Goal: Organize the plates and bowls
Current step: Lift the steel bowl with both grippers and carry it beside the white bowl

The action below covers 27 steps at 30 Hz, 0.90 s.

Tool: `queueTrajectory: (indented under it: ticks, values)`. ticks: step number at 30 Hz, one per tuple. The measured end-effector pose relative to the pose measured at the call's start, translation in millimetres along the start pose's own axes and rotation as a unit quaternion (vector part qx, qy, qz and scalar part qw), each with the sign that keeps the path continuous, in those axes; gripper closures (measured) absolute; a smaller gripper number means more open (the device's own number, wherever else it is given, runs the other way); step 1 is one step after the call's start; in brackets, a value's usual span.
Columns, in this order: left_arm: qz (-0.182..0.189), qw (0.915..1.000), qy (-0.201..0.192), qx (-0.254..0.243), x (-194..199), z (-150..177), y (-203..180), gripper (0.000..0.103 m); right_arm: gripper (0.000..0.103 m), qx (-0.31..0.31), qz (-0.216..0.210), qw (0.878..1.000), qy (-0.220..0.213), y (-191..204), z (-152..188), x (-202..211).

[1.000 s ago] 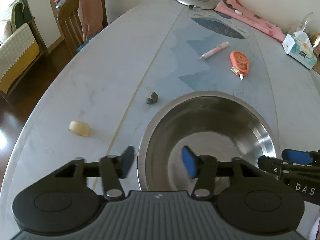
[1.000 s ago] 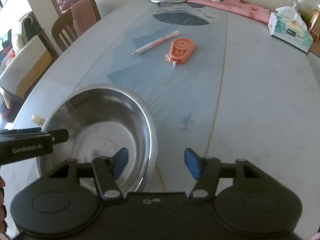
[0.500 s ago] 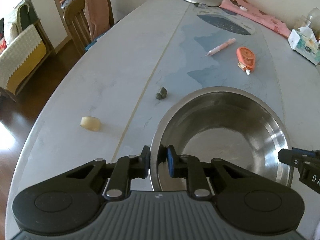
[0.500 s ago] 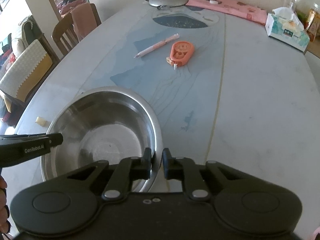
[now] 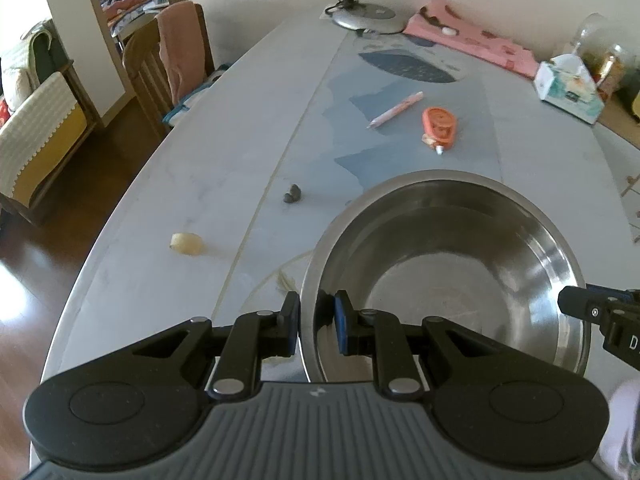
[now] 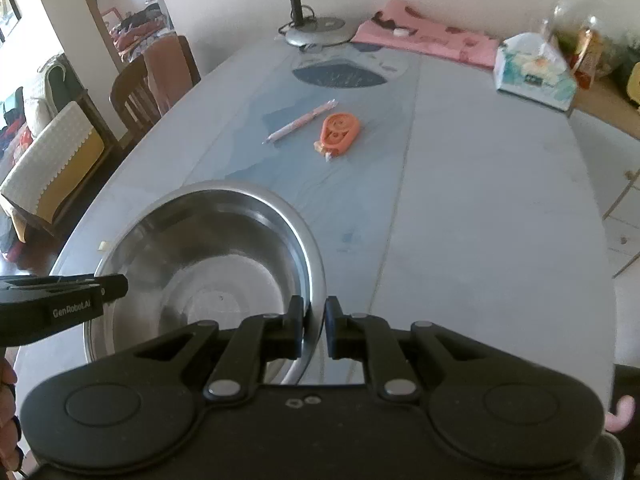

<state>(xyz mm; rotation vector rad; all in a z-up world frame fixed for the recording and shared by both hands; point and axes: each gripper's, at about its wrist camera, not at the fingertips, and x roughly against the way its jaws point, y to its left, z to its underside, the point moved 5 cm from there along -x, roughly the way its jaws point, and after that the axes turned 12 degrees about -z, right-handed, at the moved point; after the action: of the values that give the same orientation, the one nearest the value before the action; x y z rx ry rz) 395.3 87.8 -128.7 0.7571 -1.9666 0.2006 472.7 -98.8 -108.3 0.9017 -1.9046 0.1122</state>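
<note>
At the bottom centre of the left wrist view, the left gripper [image 5: 316, 316] is clamped on the near left rim of a steel bowl [image 5: 460, 264] — one pad outside the wall, one inside. In the right wrist view the right gripper [image 6: 314, 324] pinches the bowl's [image 6: 208, 256] opposite rim the same way, at lower centre of the frame. The bowl sits in the lower half of both views, over the pale table [image 5: 224, 152]. Left of it lie a yellowish lump [image 5: 187, 243] and, farther up, a small dark lump [image 5: 293, 194]. Beyond, mid-frame, a pink pen [image 5: 396, 110] lies beside an orange tape dispenser [image 5: 439, 125] — apart, not touching. At the far end: a lamp base [image 5: 366, 16], a pink cloth [image 5: 472, 42], a tissue box [image 5: 570, 88].
</note>
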Motion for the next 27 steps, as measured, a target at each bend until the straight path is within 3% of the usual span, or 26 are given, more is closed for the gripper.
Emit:
queueTrajectory:
  ticks: [13,27]
  values:
    - [0.028,0.9989,-0.026,-0.028,84,46,-5,0.086,0.092,0.002,0.01,1.0,-0.024,10,42,87]
    - [0.097,0.9868,-0.042,-0.122,153,140,-18,0.086,0.092,-0.079,0.053,0.995,-0.044,8,153,163]
